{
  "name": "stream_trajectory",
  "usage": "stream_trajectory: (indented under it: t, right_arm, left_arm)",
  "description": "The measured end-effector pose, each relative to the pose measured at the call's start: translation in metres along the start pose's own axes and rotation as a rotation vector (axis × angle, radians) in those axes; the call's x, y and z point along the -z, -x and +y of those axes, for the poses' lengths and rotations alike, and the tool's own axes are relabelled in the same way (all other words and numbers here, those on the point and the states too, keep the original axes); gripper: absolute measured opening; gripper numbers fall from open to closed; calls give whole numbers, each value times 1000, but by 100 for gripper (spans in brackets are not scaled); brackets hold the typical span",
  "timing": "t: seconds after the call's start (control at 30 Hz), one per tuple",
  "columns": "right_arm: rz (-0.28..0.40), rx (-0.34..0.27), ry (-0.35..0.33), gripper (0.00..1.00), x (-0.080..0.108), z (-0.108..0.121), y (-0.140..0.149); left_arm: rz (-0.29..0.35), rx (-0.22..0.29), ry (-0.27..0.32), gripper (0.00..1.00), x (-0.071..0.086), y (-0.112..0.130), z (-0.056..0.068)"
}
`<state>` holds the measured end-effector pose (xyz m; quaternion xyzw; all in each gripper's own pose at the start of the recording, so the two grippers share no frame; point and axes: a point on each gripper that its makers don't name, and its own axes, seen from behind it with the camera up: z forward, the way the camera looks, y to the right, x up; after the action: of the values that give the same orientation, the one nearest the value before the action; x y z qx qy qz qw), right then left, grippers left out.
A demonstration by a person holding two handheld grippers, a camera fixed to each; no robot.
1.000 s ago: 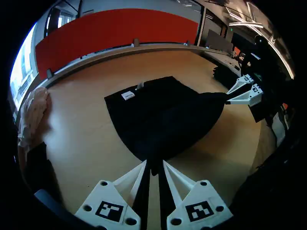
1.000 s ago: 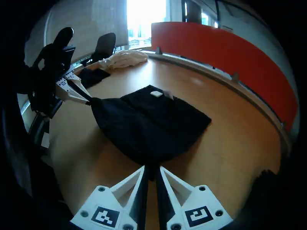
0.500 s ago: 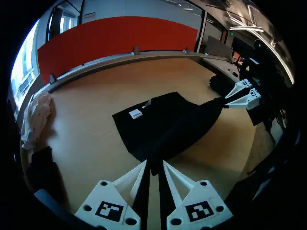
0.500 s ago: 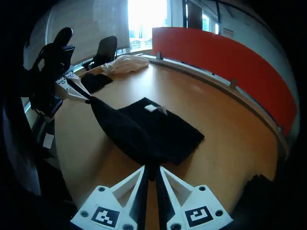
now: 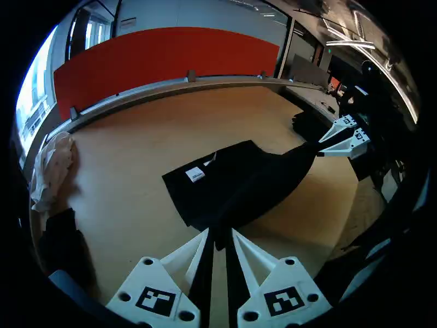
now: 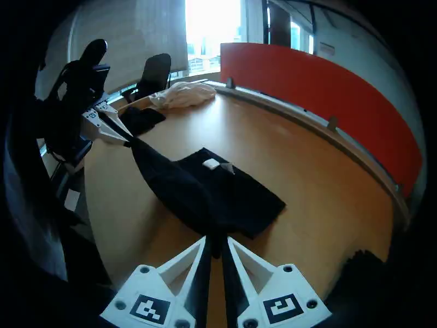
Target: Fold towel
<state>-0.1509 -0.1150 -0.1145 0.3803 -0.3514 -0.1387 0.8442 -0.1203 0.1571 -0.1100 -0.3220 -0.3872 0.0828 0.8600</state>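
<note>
Towel (image 5: pixel 229 180), black, lies partly on the table (image 5: pixel 125 158); I hold its near edge raised, left gripper (image 5: pixel 219 240) and right gripper (image 6: pixel 216 243) each clamped on a corner, ready to fold it over.

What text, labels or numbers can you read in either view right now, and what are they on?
No text can be read.
White tag on the black towel: too small and blurred to read.
Square markers on the left gripper and right gripper: black-and-white patterns, no letters or numbers.
</note>
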Motion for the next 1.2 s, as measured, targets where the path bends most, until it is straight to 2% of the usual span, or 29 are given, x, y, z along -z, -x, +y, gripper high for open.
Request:
stream_trajectory:
  t: [0.7,1.0,1.2]
  right_arm:
    - [15,21,-26,12,25,-9,-14]
    - [12,18,-29,12,24,-10,-12]
    - [2,16,-30,12,19,-8,-10]
  left_arm:
    - [0,-13,33,14,26,-11,9]
    - [-4,-15,34,14,25,-8,11]
    - [-11,-11,36,14,18,-7,9]
